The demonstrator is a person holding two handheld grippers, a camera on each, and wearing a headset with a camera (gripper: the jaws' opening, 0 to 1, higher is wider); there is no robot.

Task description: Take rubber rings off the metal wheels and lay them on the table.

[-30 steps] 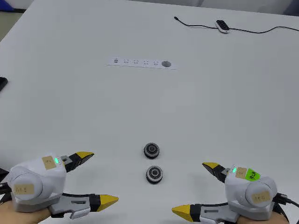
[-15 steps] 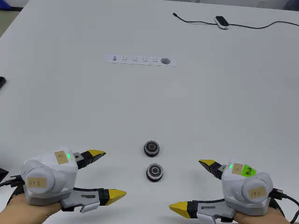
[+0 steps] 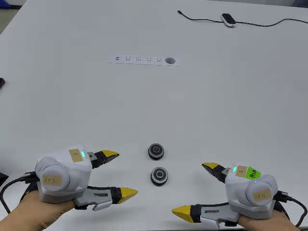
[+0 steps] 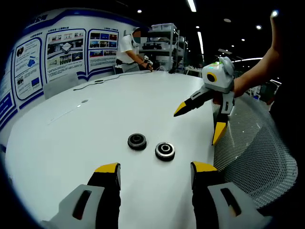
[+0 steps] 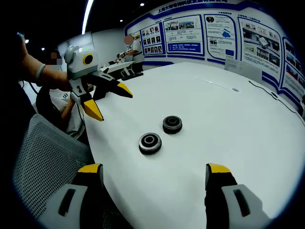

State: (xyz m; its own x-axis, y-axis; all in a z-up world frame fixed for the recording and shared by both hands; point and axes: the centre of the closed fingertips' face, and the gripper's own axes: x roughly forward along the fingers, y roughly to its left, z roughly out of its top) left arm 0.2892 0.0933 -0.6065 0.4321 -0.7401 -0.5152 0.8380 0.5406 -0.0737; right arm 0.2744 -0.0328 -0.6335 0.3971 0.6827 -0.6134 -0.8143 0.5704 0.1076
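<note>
On the white table (image 3: pixel 231 110), the near wheel (image 3: pixel 159 176) lies flat with the second wheel (image 3: pixel 155 151) just beyond it, both wearing dark rubber rings (image 3: pixel 152 177). The left gripper (image 3: pixel 124 173) hovers left of the near wheel and the right gripper (image 3: pixel 190 188) right of it, jaws spread wide, empty. The head view adds a socket strip (image 3: pixel 143 59) far beyond; the gripper views, wall posters (image 5: pixel 224 28).

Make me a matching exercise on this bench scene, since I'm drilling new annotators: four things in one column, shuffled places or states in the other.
Things
1. left gripper
2. metal wheels
3. power strip
4. corded controller

Places or states
A. far right in the head view
B. white, lying flat, far centre
C. jaws open, left of the wheels
D. dark-rimmed, one behind the other, near edge

Pairs: 1-C, 2-D, 3-B, 4-A
</note>
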